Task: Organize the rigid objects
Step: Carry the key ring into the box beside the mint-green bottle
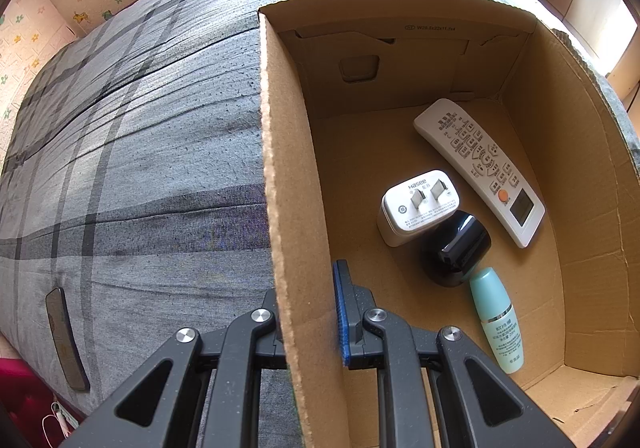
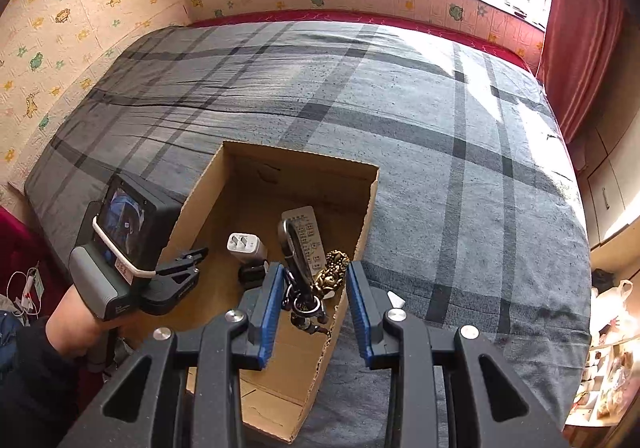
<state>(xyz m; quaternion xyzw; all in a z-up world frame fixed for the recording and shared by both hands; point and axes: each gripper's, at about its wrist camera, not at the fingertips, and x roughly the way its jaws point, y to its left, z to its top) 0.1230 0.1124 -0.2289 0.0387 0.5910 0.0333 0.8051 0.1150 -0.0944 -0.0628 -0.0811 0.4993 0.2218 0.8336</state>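
1. Two grippers work over a cardboard box (image 2: 352, 208) that sits on a bed with a grey plaid cover (image 2: 440, 120).
2. Left gripper (image 1: 308, 312): its jaws are clamped together on the box's left wall, one blue pad inside the box and the other finger outside against the cover.
3. Seen from the right wrist view, the left gripper (image 2: 188, 260) is held by a hand (image 2: 70, 324) in a dark sleeve, at the box's left edge.
4. Right gripper (image 2: 312, 300): its blue pads stand apart, above the box's near right corner.
5. Keys (image 2: 306, 288) lie between those pads: a dark carabiner, rings and a brass charm. The bunch sits close to the left pad. I cannot tell whether the pads grip it or whether it is in the air.
6. Four things lie on the box floor: a white remote (image 1: 480, 168) toward the far right, a white plug adapter (image 1: 416, 208) beside it, a black block (image 1: 456, 248) touching the adapter, and a pale green bottle (image 1: 498, 320) nearest the left gripper.
7. A dark flat phone-like slab (image 1: 66, 340) lies on the cover, well left of the box.
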